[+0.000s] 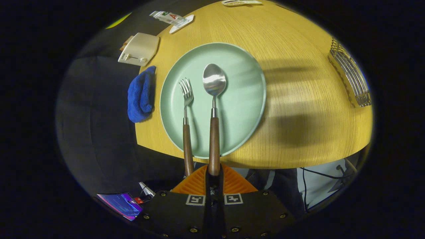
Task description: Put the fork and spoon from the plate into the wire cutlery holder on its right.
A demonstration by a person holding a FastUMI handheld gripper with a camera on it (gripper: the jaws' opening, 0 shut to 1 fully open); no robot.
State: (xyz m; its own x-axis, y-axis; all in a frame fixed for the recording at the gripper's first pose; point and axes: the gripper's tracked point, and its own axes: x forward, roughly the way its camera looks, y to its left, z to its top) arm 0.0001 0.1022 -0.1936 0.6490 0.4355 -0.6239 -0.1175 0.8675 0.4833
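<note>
Spoon lying on the pale green plate, its bowl facing up and its wooden handle reaching back over the plate's near rim and past the bench edge, where the end of the handle is sitting in the narrow slot between the jaws of the gripper. The jaws are standing nearly together, closing on that handle end from both sides, though whether both are pressing firmly on the wood is hard to tell from this angle. Fork lying just beside the spoon, on its left, tines pointing away, its own wooden handle also overhanging the plate rim and the bench edge and ending beside the left finger, outside the jaws. Plate resting on the light wooden bench, close to the near edge. Wire cutlery holder standing well apart to the right of the plate, near the far right edge of the bench. A folded blue cloth is lying on the bench just left of the plate, and a cream-coloured toaster is standing beyond the cloth at the bench edge. A white packet is resting farther back on the left
</note>
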